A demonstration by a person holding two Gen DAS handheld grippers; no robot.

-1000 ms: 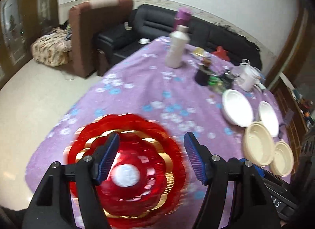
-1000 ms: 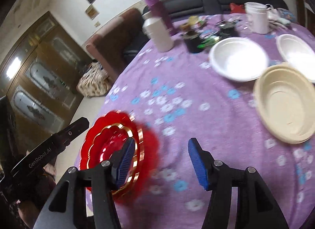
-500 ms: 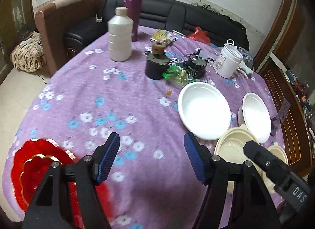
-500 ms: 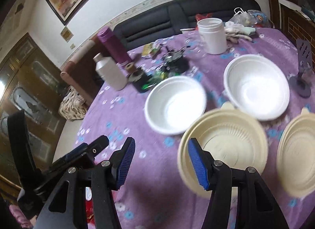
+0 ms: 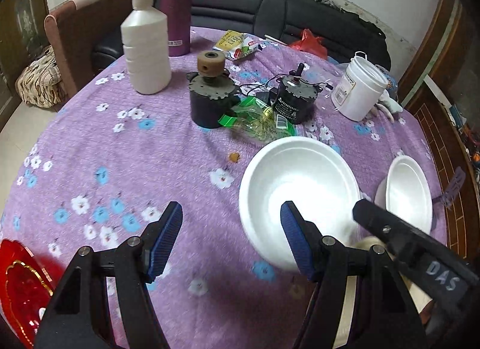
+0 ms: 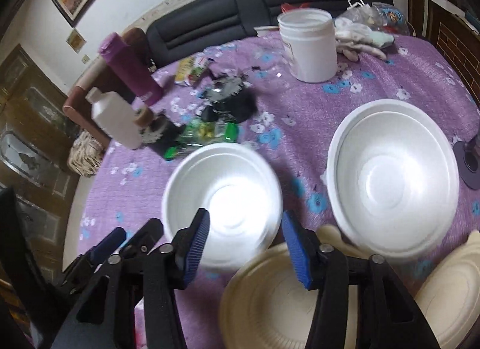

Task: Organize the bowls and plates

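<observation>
Both tongs have swung from the red plate [image 5: 21, 289], now at the bench's near left edge, toward the bowls. Left tongs [image 5: 231, 241] and right tongs [image 6: 244, 247] gape apart, gripping nothing. A smooth white bowl [image 6: 222, 199], empty, lies ahead of them, a second white bowl [image 6: 393, 190] just beside it, cream bowls [image 6: 270, 304] nearer, all empty on the purple floral bench [image 5: 135, 154].

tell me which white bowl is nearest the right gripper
The left white bowl, just ahead of the right gripper and reaching between its fingers. The other white bowl sits off to the right.
</observation>
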